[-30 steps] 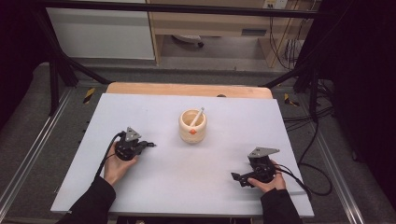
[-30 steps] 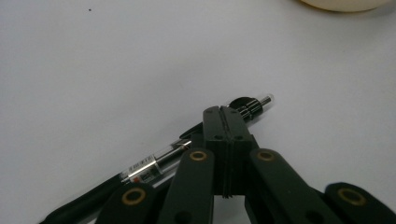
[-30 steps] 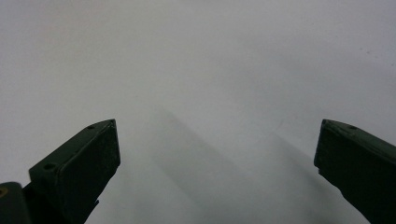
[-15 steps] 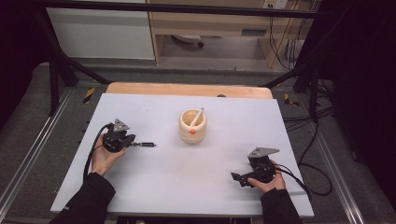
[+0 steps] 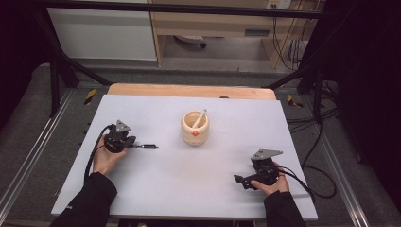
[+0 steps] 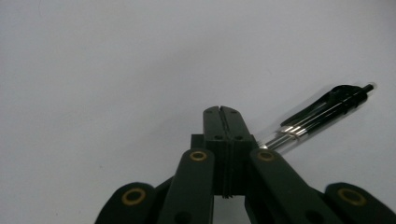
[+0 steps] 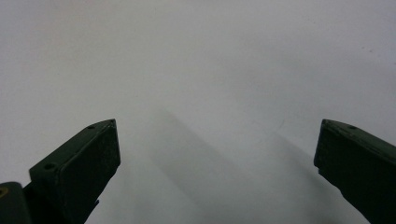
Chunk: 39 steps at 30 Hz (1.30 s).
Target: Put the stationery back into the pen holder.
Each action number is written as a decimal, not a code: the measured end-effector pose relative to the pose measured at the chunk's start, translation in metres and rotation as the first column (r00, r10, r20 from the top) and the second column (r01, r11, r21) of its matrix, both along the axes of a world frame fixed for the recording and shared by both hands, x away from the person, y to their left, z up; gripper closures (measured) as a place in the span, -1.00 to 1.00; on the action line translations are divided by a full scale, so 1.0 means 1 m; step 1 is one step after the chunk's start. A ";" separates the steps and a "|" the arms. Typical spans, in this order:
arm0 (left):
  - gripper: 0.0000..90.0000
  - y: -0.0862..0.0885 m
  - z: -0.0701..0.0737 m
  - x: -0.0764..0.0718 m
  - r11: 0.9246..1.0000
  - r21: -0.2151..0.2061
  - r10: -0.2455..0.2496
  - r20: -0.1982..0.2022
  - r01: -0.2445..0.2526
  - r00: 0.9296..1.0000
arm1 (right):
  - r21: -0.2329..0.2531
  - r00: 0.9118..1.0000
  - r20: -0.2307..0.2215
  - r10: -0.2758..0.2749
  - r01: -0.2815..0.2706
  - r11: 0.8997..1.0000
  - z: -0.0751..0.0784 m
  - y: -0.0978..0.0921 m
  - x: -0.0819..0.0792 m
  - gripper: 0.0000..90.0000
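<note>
Right gripper (image 5: pixel 242 179) is being held low over the near right of the worktop (image 5: pixel 189 189), jaws spread wide, nothing between them; bare grey surface is being seen between the jaws in the right gripper view.

Left gripper (image 5: pixel 136 144) is being held farther off at mid-left, jaws pressed fully together. A pen (image 5: pixel 147 146) is being shown sticking out past its tip toward the centre. In the left gripper view the pen (image 6: pixel 317 114) is being seen emerging beside the closed jaws at an angle; whether it is being pinched or merely lying alongside cannot be told.

Risk, as judged: if gripped only at its end, the pen could pivot or slip out, since the barrel is smooth and slender.

Pen: clear barrel, black interior and tip, a bright metallic band near the gripper.

Farther back, at centre, a pale wooden cup (image 5: pixel 195 128) is standing upright, a light stick (image 5: pixel 200 118) leaning inside it.
</note>
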State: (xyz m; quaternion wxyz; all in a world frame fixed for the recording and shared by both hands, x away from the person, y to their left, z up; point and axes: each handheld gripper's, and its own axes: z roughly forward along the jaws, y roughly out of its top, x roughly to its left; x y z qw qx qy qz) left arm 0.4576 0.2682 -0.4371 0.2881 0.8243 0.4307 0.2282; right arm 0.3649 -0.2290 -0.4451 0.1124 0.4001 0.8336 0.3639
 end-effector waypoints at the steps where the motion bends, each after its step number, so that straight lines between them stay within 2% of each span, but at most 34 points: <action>1: 0.99 0.002 0.000 0.001 1.000 -0.001 0.004 -0.003 -0.004 1.000 | -0.001 1.000 0.000 0.001 -0.001 1.000 0.000 0.000 0.000 -0.97; 5: 0.99 0.008 -0.002 0.003 1.000 0.011 0.010 -0.025 -0.010 1.000 | -0.002 1.000 0.001 0.005 -0.005 1.000 0.000 0.000 0.000 -0.97; 8: 0.99 0.012 -0.002 0.002 1.000 0.000 0.007 -0.036 -0.007 0.999 | -0.002 1.000 0.000 0.004 -0.004 1.000 0.000 0.000 0.000 -0.97; 15: 0.99 0.015 0.003 -0.006 1.000 -0.003 -0.020 -0.064 0.020 0.998 | -0.003 1.000 0.001 0.003 -0.003 1.000 0.000 0.000 0.000 -0.97; 19: 0.99 0.014 0.006 -0.015 0.999 0.019 -0.042 -0.047 0.043 0.998 | -0.003 1.000 0.003 0.002 -0.002 1.000 0.000 0.000 0.000 -0.97; 23: 0.99 0.015 0.006 -0.026 0.998 0.018 -0.054 -0.032 0.055 0.998 | -0.003 1.000 0.003 0.001 -0.001 1.000 0.000 0.000 0.000 -0.97; 31: 0.99 0.016 0.007 -0.038 0.997 0.017 -0.074 -0.035 0.074 0.997 | 0.000 1.000 0.006 0.002 -0.002 1.000 0.000 0.000 -0.001 -0.97; 34: 0.99 0.008 0.010 -0.042 0.994 -0.009 -0.111 -0.037 0.110 0.993 | 0.000 1.000 0.000 -0.001 0.001 1.000 0.001 0.000 -0.001 -0.97; 39: 0.99 -0.022 0.012 -0.045 0.979 -0.039 -0.200 -0.055 0.198 0.978 | -0.002 1.000 0.003 -0.001 0.001 1.000 0.001 0.000 -0.001 -0.96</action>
